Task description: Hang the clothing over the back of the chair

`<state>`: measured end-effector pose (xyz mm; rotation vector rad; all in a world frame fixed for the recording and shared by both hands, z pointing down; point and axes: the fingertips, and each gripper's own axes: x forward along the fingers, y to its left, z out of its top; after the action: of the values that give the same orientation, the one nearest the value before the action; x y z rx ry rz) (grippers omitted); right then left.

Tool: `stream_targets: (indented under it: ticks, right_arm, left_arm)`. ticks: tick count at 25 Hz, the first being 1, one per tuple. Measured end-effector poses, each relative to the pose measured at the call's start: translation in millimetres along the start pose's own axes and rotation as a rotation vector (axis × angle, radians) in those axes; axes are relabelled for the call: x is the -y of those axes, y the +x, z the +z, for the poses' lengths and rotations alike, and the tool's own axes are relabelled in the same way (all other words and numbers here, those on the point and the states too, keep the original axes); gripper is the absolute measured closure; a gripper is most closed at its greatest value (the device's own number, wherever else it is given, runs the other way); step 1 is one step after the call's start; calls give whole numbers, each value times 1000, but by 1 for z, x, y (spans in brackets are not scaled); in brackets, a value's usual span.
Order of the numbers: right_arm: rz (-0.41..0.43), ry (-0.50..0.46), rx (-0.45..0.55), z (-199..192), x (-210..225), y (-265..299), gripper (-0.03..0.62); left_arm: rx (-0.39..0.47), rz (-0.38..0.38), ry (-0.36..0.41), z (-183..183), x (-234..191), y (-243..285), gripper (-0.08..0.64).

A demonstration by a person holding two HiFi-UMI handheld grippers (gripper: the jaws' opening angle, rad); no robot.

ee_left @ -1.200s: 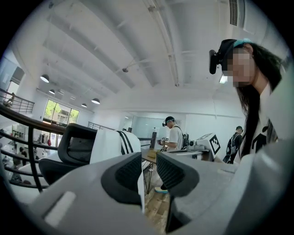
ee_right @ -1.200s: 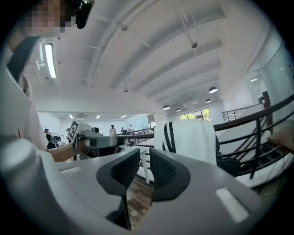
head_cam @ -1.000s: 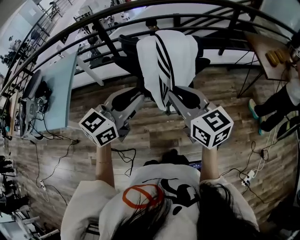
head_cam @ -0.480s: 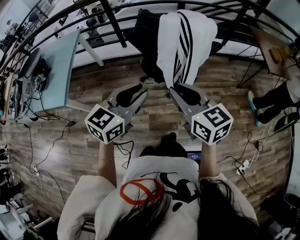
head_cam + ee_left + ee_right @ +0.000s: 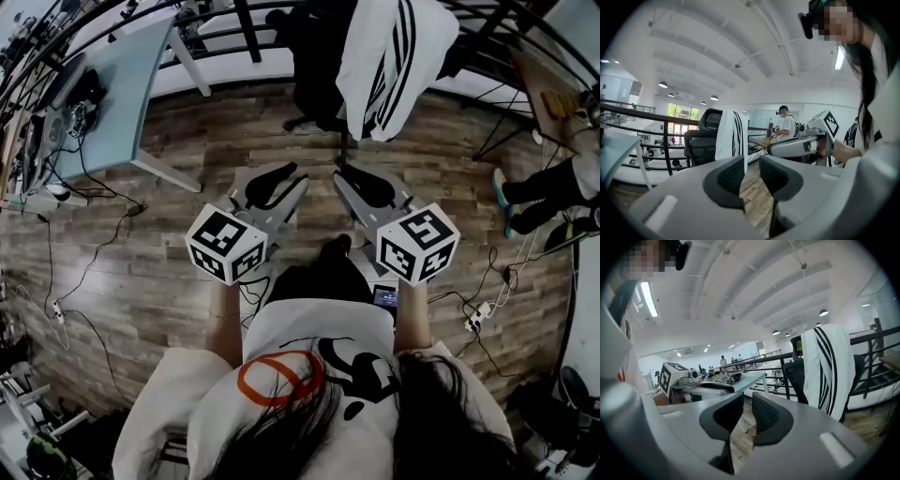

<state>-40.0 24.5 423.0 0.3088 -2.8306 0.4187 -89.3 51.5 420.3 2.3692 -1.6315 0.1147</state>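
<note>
A white garment with black stripes [image 5: 398, 56] hangs draped over the back of a black office chair [image 5: 314, 56] at the top of the head view. It also shows as the garment [image 5: 731, 136] in the left gripper view and the garment [image 5: 829, 366] in the right gripper view. My left gripper [image 5: 286, 178] and right gripper [image 5: 347, 178] hover side by side over the wooden floor, well short of the chair. Each has a narrow gap between its pads with nothing in it. In their own views the left gripper [image 5: 751, 171] and right gripper [image 5: 747, 416] show only floor between the jaws.
A glass-topped desk [image 5: 112, 103] with equipment stands at the left. A black railing [image 5: 244, 23] runs behind the chair. Cables and a power strip [image 5: 478, 319] lie on the floor. A seated person's legs [image 5: 544, 192] and a wooden table [image 5: 548, 98] are at the right.
Both grippers have drawn back from the chair toward my body and sunk a little. The garment stays draped over the chair back, now farther from the jaws.
</note>
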Motion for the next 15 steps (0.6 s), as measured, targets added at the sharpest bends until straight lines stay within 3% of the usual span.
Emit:
stream_targets:
  ticks: [8, 15]
  right_arm:
    - [19, 15, -28, -26, -42, -8, 541]
    - [51, -4, -67, -36, -49, -8, 557]
  left_arm:
    - [-30, 35, -15, -33, 19, -37, 347]
    - [-7, 28, -52, -38, 30, -36, 347]
